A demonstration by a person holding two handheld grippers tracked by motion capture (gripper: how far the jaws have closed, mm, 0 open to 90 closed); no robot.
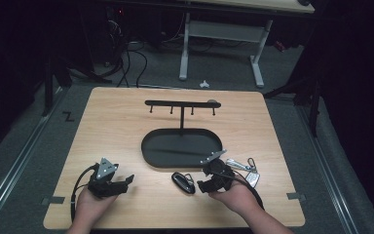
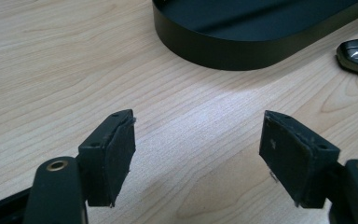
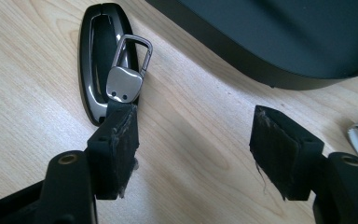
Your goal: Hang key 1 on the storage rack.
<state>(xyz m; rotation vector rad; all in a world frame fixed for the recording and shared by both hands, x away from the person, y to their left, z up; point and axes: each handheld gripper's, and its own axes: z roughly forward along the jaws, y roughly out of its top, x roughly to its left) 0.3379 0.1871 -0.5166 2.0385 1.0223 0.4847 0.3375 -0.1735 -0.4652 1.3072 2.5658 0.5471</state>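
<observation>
Both claws sit low in the high view, held in my hands. My left claw (image 1: 126, 181) is spread wide over bare wood at lower left, gripping nothing. My right claw (image 1: 205, 185) is also wide and empty, right of centre, one jaw just beside the black key fob (image 3: 103, 56) with its silver clip. Above them, mid-frame, the black oval tray (image 1: 151, 146) rests on the surface (image 1: 117, 122), its hook rack (image 1: 181, 103) upright. More keys (image 1: 243, 168) lie right of that claw.

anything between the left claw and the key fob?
Nothing. In the high view, bare table runs from the left claw to the key fob.
</observation>
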